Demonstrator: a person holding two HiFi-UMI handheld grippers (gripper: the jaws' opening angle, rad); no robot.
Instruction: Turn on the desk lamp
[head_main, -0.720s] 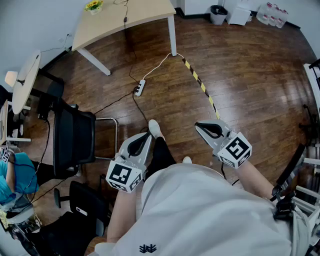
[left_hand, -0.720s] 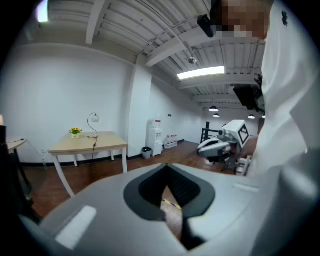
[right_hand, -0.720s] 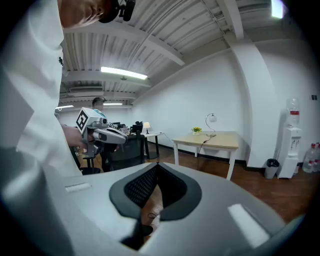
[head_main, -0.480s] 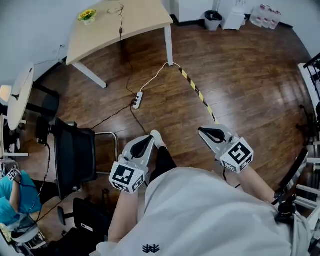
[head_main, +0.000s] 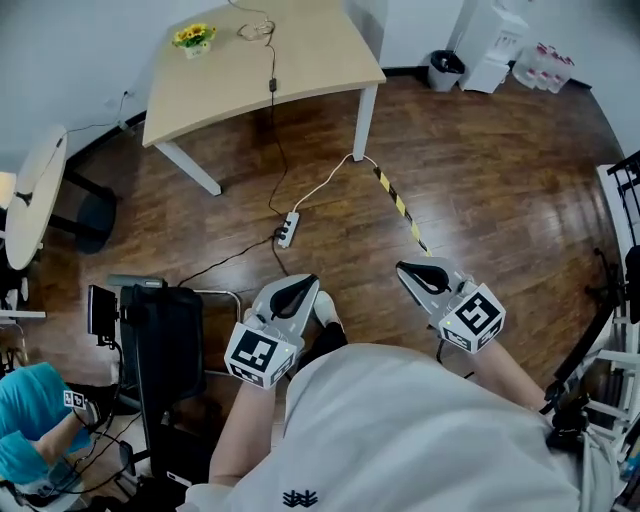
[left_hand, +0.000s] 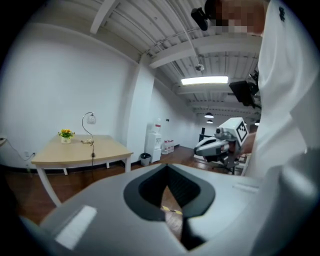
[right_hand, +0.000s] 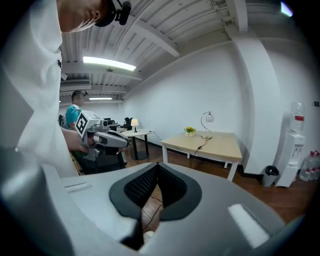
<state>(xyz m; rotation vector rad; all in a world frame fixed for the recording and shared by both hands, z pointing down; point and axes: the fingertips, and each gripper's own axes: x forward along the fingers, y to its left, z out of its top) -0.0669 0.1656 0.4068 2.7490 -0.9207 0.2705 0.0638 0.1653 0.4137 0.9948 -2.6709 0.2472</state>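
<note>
Desk lamp (left_hand: 90, 119) stands upright on table (left_hand: 75, 150), thin neck arching over.

The head view looks steeply down at the floor (head_main: 480, 180), with the surface (head_main: 260, 70) far ahead. Both gripper views look level across the room, sharing that distant surface and lamp (left_hand: 89, 118).

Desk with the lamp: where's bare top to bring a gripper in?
Bare: the desk top right of the lamp cord, out to the front corner, and the front-left strip below the flower pot. Crowded: the back edge, where the pot and the desk lamp sit close together.
</note>
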